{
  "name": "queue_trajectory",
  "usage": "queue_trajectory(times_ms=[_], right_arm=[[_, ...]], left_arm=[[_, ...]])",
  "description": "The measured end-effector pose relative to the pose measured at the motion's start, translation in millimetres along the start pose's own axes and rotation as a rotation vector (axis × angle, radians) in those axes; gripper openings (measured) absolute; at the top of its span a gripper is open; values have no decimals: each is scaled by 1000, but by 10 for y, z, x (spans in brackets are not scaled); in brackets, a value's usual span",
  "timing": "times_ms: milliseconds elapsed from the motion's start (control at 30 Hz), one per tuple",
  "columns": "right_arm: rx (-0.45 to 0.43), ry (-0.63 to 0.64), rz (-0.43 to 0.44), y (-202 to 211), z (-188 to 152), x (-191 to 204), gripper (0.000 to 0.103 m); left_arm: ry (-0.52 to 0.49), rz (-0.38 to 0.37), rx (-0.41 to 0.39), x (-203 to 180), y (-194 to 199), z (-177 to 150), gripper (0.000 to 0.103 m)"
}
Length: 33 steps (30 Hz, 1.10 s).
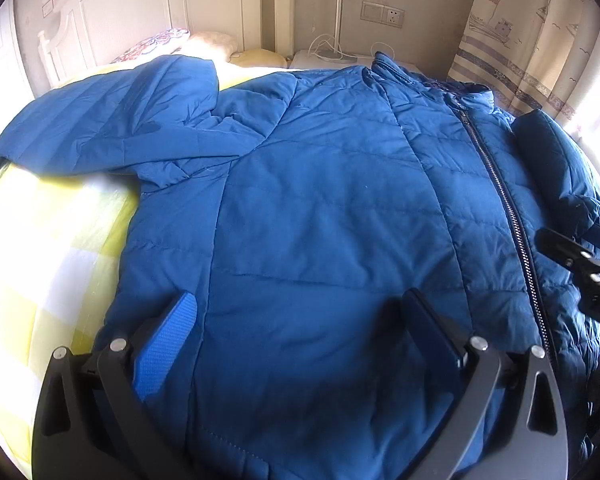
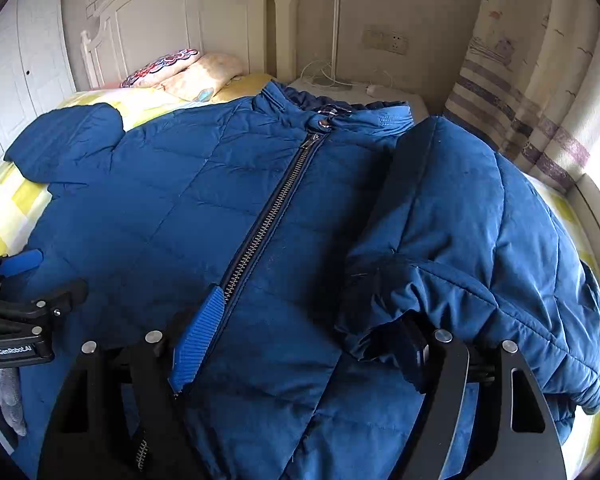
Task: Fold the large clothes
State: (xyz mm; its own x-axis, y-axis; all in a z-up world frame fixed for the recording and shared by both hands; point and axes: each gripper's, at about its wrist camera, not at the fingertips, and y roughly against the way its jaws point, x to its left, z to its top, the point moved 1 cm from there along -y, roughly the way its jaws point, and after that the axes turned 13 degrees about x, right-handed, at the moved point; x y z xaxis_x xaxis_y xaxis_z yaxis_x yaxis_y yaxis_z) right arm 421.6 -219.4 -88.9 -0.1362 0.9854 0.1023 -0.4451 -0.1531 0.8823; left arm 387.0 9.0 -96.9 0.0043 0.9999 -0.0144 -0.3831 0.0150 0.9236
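Lying zipped and face-up across the bed (image 1: 40,240), the jacket (image 1: 320,200) has its right sleeve (image 2: 460,220) folded inward. Both grippers, left (image 1: 300,320) and right (image 2: 308,344), hover spread near the hem, seemingly lining up the next fold.

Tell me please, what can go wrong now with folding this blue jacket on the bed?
1. The right sleeve lies bulging over the puffy jacket front; it may well spring back.
2. The left sleeve is spread toward the bed edge and could slide off when pulled.
3. Both the left gripper and the right gripper are open, near the zipper, which could snag a finger.
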Motion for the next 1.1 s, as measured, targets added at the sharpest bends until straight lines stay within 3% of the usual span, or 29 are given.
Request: queue_trajectory(times_ms=[100, 200, 267, 400, 500, 633, 733, 800, 867, 900, 967, 1000, 1100], right_arm=[[-42, -109, 92, 362, -320, -210, 83], [-108, -230, 114, 643, -733, -534, 84], [-123, -332, 130, 738, -1027, -790, 84], [-150, -477, 148, 822, -1507, -1108, 83], [-176, -499, 177, 854, -1715, -1140, 83], [-174, -484, 181, 822, -1739, -1114, 83], [-167, -459, 158, 815, -1704, -1060, 83], [-165, -446, 146, 813, -1682, -1038, 83], [-169, -447, 151, 821, -1695, -1010, 83], [-171, -452, 156, 813, -1693, -1011, 83], [-173, -456, 164, 812, -1688, -1027, 83], [-174, -457, 165, 814, -1685, -1032, 83], [-179, -459, 169, 837, -1699, -1028, 83]], left_arm=[[0, -5, -4, 9, 9, -2, 101], [4, -40, -40, 28, 91, -28, 100], [-63, -53, -93, -105, 228, -54, 100], [-378, 42, -283, -931, 650, -105, 100], [-654, 68, -389, -1740, 850, -182, 100], [-969, -5, -401, -2744, 882, -342, 96], [-1079, 25, -399, -3333, 812, -405, 95], [-1107, 44, -356, -3610, 695, -388, 87], [-1177, 29, -247, -3798, 516, -454, 64], [-1208, 45, -217, -3839, 422, -495, 61], [-1202, 127, -267, -3848, 338, -533, 21], [-1151, 57, -264, -3790, 391, -474, 20], [-862, -276, -278, -3327, 743, -75, 13]])
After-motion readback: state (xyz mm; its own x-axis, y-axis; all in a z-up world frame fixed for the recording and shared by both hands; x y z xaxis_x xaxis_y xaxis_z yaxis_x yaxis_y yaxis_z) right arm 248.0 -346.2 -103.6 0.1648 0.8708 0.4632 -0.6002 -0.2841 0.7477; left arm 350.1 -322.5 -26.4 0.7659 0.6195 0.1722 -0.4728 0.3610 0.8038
